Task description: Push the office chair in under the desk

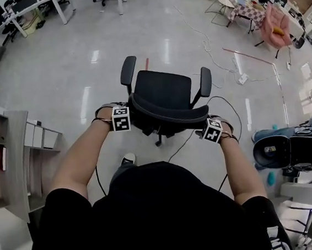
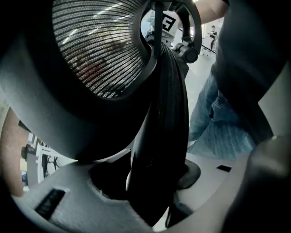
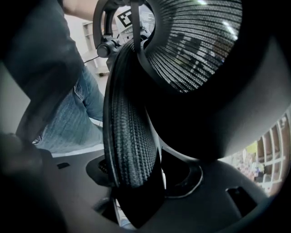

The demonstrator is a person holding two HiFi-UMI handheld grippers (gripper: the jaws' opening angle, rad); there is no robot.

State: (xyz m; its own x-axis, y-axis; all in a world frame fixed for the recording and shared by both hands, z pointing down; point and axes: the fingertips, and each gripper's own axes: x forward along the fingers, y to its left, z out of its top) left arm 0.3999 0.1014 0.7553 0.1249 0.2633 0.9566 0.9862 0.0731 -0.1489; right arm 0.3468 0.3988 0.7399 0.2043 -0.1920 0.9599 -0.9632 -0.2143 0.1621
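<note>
Closest in, the person's black top [image 1: 171, 214] fills the foot of the head view, both bare forearms reaching out to the office chair [image 1: 164, 96] just ahead. That chair stands on the open grey floor [image 1: 56, 76], its seat turned away from the person, well apart from any desk. Left gripper [image 1: 123, 118] is clamped on the left end of the backrest [image 1: 163, 116], and right gripper [image 1: 212, 130] is clamped on its right end. Each gripper view shows the padded rim of the backrest running down between the jaws and filling the gap, with the mesh panel arching overhead.

Left of the chair, near it, stands a grey shelf unit [image 1: 12, 159] with white drawers [image 1: 38, 137] on its chair side. A black cable [image 1: 183, 145] trails over the floor from under the chair back towards the person, whose shoe [image 1: 128, 159] shows beside the base. Beyond the chair a thin white cable [image 1: 207, 43] snakes across the floor, and a short red strip [image 1: 147, 64] lies just behind the left armrest. Far beyond, to the left, are white desks [image 1: 43, 5]; far to the right is a pink chair [image 1: 275, 23]. Right of the chair, another person's legs in jeans [image 1: 290, 133] stretch over the floor
</note>
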